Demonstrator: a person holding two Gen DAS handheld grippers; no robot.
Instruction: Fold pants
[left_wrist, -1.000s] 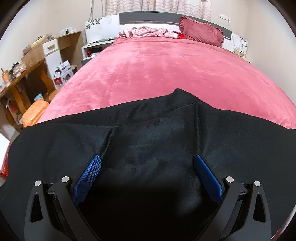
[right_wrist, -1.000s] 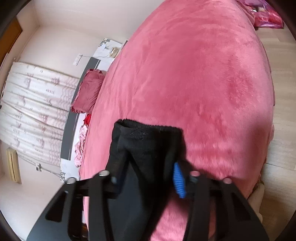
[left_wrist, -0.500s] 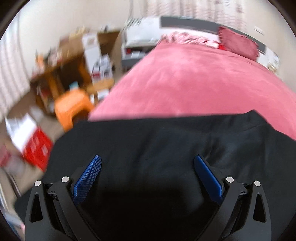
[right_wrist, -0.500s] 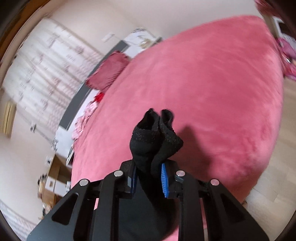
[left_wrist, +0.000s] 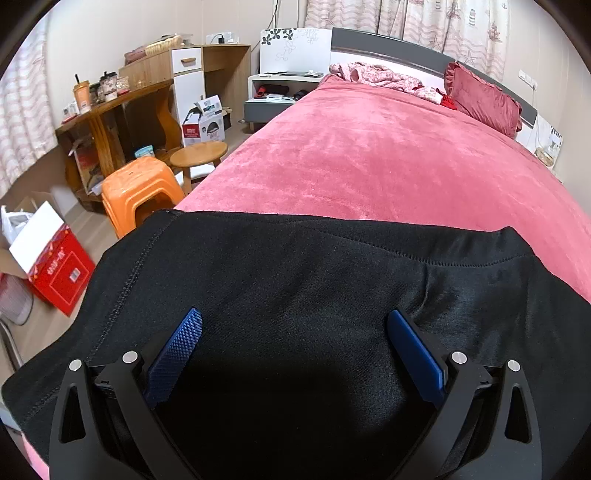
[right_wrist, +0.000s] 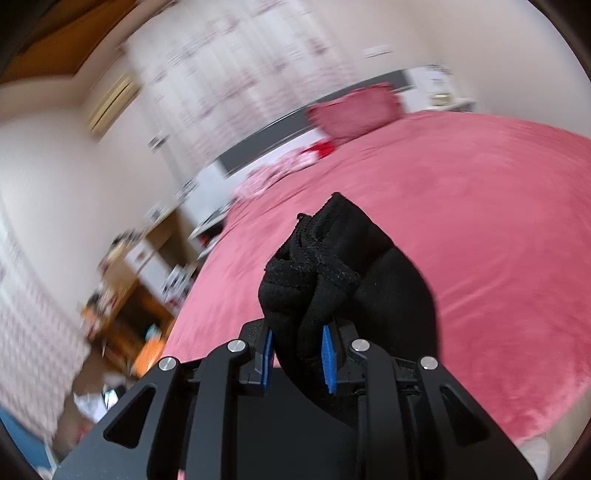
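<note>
Left gripper (left_wrist: 293, 334) level above black pants (left_wrist: 295, 280), blue ribbed fingers spread wide, nothing between them. Pants spread flat at foot of pink plush bed (left_wrist: 388, 166), stitched seam showing. Right gripper (right_wrist: 297, 360) tilted up over bed, fingers clamped on bunched knit hem of pants (right_wrist: 332, 266).

Two stools (left_wrist: 142, 192) (one pants (left_wrist: 295, 280))

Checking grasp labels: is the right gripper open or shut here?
Shut on the black pants: the right gripper has its blue fingers pressed against bunched fabric that fills the gap.
</note>
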